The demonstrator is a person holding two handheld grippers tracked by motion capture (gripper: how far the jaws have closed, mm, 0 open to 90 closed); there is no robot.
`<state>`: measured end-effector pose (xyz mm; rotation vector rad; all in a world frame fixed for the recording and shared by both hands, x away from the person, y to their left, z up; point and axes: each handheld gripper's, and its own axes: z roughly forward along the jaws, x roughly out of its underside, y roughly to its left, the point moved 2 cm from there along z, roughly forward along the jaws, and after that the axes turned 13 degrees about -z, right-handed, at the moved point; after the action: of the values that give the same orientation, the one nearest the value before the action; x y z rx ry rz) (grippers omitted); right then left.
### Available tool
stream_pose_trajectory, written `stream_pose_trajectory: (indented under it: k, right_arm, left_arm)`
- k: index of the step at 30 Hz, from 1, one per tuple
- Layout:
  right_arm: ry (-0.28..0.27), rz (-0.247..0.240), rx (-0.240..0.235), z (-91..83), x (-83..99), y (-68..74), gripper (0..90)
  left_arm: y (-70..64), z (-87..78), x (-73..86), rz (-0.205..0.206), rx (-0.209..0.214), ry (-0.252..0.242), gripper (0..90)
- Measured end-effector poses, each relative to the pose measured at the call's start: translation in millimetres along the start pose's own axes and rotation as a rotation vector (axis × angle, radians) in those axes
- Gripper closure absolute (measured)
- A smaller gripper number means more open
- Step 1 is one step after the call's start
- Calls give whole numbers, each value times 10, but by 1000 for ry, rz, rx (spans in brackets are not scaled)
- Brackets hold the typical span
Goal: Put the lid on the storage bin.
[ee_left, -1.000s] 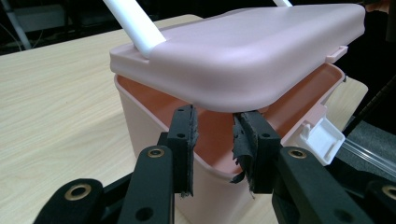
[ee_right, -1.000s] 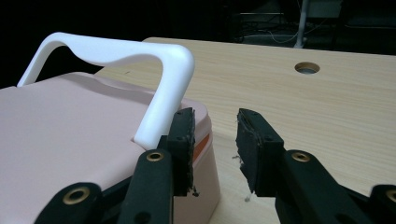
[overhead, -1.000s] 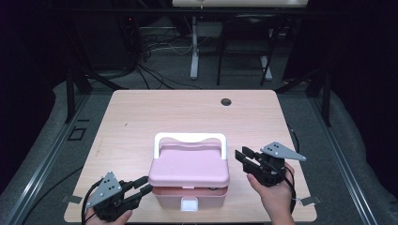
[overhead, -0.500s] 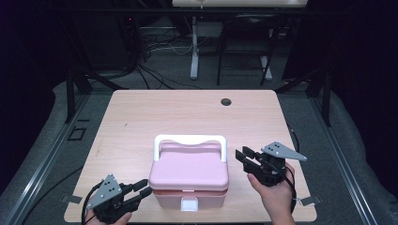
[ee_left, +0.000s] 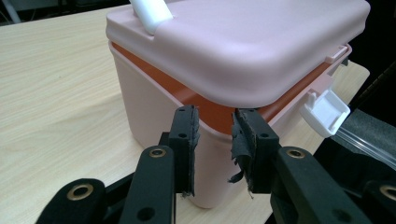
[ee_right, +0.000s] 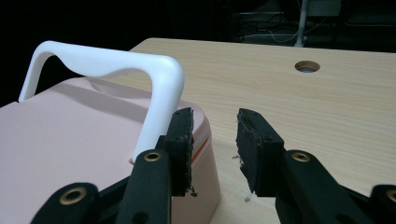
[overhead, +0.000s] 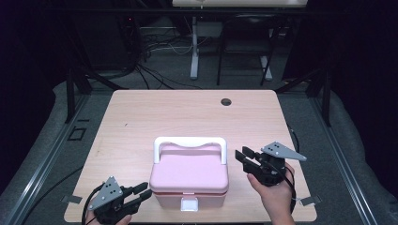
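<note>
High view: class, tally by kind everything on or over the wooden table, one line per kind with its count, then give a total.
Pink box with white handle and white latch: 1
Grippers, the left gripper and the right gripper, both with jaws apart: 2
Round hole in the table: 1
Total: 4

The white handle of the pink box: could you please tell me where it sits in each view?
High view: white handle arches over the lid's far edge, centre.
Left gripper view: handle's stub, top centre-left.
Right gripper view: upper left.
Shared landmark: pink lid.
</note>
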<state>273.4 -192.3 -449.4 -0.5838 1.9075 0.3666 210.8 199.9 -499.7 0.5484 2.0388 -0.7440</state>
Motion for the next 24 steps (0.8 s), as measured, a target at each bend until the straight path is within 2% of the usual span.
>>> stream_pose_trajectory:
  k: [12, 17, 24]
  right_arm:
    - [4, 3, -3, 10, 9, -1, 659]
    - [2, 4, -2, 6, 8, -3, 658]
    - [1, 5, 0, 6, 9, -8, 658]
  left_arm:
    - [18, 6, 33, -6, 0, 11, 695]
    - [32, -12, 43, -7, -13, 26, 694]
    - [98, -28, 52, -33, -24, 4, 698]
